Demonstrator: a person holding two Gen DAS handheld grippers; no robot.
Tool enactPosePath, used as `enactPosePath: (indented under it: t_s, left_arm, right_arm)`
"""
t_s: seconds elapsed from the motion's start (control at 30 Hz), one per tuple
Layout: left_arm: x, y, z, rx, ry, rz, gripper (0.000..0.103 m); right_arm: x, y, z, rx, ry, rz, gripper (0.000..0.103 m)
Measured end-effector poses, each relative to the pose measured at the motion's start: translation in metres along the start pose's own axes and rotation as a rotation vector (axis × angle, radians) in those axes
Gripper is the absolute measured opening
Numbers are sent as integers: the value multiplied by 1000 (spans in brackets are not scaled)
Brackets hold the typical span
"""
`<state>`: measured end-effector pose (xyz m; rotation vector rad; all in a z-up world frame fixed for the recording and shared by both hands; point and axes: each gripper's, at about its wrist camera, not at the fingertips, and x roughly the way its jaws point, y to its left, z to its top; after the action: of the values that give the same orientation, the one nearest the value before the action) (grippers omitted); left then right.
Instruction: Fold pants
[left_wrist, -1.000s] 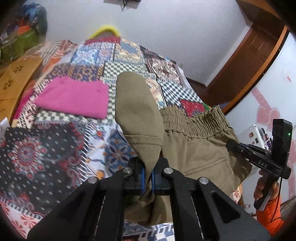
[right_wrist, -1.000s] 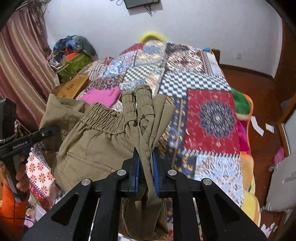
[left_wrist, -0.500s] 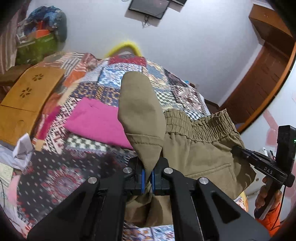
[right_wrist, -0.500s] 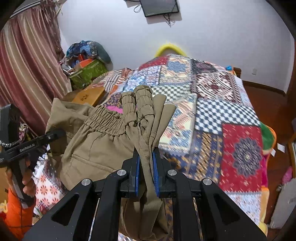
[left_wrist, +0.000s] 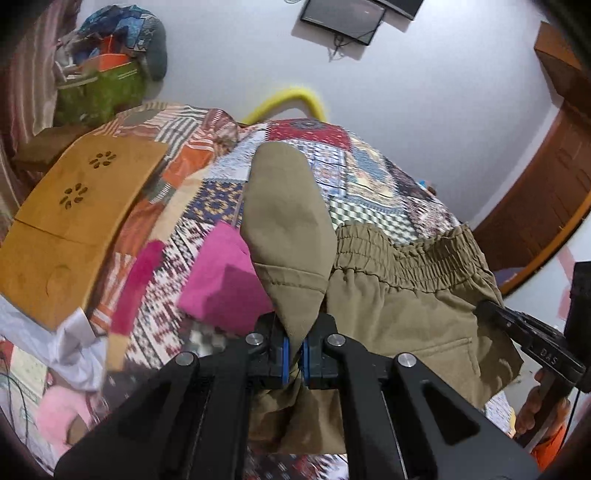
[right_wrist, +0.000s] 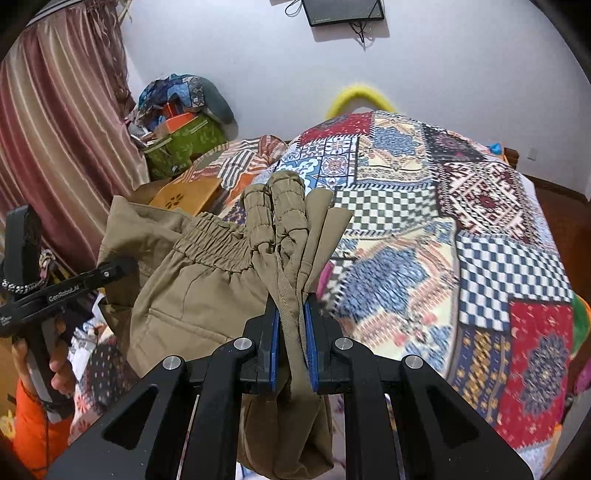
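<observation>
Pants (left_wrist: 399, 295) are being held aloft over the patchwork bed (right_wrist: 443, 229), pinched tight by left gripper (left_wrist: 293, 350) and right gripper (right_wrist: 291, 343); bunched waistband fabric is risking slippage, spoiling alignment.

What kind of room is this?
Most likely a bedroom. There is a bed under a patchwork quilt, a curtain at one side, and a screen on the wall. Both grippers, left and right, hold khaki pants above the bed.
</observation>
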<state>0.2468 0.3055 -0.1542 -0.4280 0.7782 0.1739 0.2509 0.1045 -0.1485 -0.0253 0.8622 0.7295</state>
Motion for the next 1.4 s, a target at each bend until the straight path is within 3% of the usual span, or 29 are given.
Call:
enactPosePath:
  t_s: [0.5,0.77,0.87,1.07,1.17,1.3,1.4]
  left_arm:
    - [81,41,72,-20,13,46,4]
    - [139,87,65,-110,122,84,4]
    - [159,104,52,-111,166,141,4]
    - [178,129,39,-137,198,212,30]
    - [178,134,36,-105,189,312,41]
    - [173,142,32,-54,200,420,41]
    - [161,151,29,-61,204,420,41]
  right_arm:
    - [77,2,42,66,-8,-17,11]
    - [130,-2,33,74,86,-31,11]
    - [149,-9,23,74,144,-48,11]
    - [165,-19,8,35,226,-86,20]
    - [158,-21,9,21,234,-86,26]
    - [151,-17,10,-41,234,-137,34]
    - [138,-10,8,-107,211,-179,34]
